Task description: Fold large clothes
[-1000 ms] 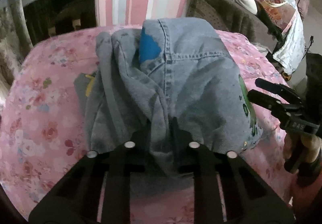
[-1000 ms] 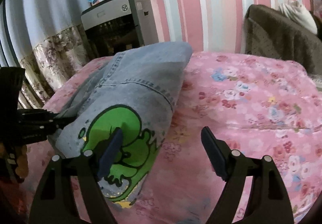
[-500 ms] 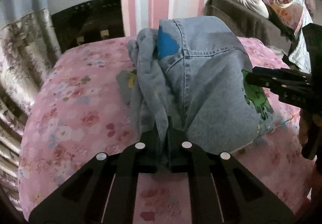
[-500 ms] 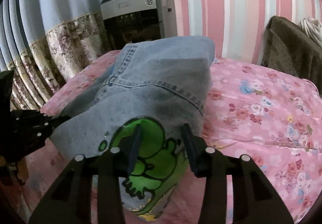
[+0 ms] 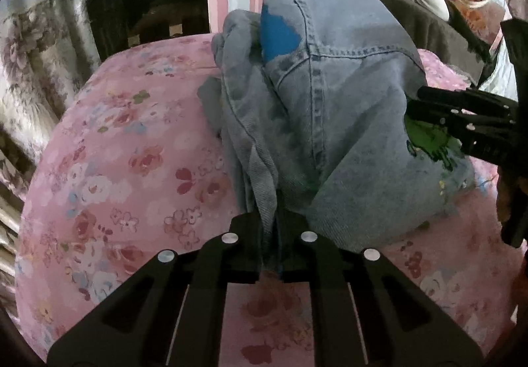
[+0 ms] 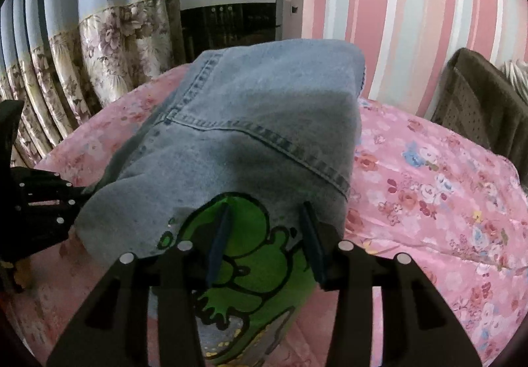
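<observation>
Denim garment (image 5: 346, 122) lifted off bed (image 5: 115, 169) for folding — left gripper (image 5: 270, 235) clamped tight on bunched edge; right gripper (image 6: 264, 235) half-closed across green-print corner.

Both grippers pinched, angled downward
Left gripper (image 5: 271, 243) at lower centre, jaws nearly together on denim; right gripper (image 6: 264, 241) half-closed on a thicker fold, entering the left view's right edge

Faded blue denim garment (image 6: 264, 122) with green cartoon print; pink floral bedspread (image 6: 429, 202).
</observation>
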`<action>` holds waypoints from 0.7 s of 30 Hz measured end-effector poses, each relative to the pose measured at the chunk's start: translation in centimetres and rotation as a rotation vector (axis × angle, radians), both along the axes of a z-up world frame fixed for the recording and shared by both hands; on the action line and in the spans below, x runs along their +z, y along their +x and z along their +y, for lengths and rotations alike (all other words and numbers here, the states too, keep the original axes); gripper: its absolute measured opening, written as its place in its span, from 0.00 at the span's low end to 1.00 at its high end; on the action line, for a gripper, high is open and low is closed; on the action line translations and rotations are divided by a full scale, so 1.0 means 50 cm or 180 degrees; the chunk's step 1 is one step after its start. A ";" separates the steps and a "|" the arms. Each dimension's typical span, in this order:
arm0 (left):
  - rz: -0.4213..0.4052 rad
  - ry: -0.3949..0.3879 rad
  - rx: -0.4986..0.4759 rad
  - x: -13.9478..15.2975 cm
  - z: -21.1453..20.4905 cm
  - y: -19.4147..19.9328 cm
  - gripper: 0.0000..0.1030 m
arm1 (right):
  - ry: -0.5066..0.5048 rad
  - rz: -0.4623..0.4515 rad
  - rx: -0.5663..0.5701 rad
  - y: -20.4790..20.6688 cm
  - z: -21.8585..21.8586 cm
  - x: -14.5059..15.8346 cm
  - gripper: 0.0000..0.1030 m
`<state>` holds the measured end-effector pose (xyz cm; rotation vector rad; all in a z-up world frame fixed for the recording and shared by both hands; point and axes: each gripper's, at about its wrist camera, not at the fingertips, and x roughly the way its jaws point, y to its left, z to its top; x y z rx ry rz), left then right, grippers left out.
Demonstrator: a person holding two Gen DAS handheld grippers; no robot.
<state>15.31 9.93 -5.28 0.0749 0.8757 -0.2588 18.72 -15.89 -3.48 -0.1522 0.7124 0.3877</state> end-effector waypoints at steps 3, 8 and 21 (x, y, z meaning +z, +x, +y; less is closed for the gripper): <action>-0.0017 -0.0023 0.0045 0.006 0.001 -0.003 0.09 | 0.0067 -0.0057 -0.0004 -0.014 -0.008 0.010 0.56; -0.0130 0.0002 0.0219 0.033 0.016 -0.010 0.43 | -0.0011 -0.0214 -0.0129 -0.047 -0.018 0.027 0.60; -0.0215 0.0174 0.0186 0.080 0.021 0.022 0.89 | 0.0228 -0.0092 -0.0469 -0.076 -0.070 0.016 0.77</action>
